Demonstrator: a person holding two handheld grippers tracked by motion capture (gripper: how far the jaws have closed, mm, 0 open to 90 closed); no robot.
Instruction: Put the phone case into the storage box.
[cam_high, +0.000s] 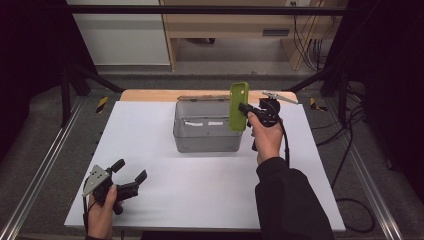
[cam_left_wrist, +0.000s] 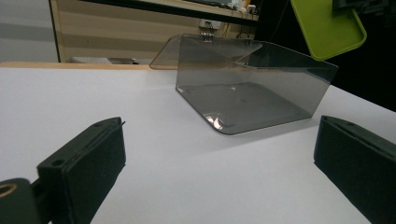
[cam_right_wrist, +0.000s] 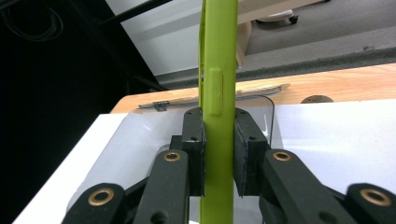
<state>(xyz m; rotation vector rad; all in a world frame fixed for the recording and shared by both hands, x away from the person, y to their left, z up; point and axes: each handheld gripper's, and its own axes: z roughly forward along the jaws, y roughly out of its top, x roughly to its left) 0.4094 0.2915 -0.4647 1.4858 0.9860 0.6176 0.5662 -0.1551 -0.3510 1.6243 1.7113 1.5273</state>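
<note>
My right gripper (cam_high: 243, 108) is clamped on a lime-green phone case (cam_high: 239, 106), the two black pads pressing its narrow edges from either side; in the right gripper view the case (cam_right_wrist: 217, 93) stands upright between my jaws, edge on to the camera, with a small raised button strip on that edge. I hold it in the air at the right end of a smoky clear plastic box (cam_high: 207, 126), which sits on the white table (cam_high: 200, 185) toward its far side. The box's lid (cam_high: 202, 98) is swung open and lies back behind it, toward the bare wooden strip at the table's far edge. From the left gripper view the box (cam_left_wrist: 252, 88) looks empty inside, and the case (cam_left_wrist: 327, 28) hangs above its right end, just clear of the wall. My left gripper (cam_high: 126, 174) rests low near the table's front left corner, well apart from the box, its jaws spread wide with nothing between them.
</note>
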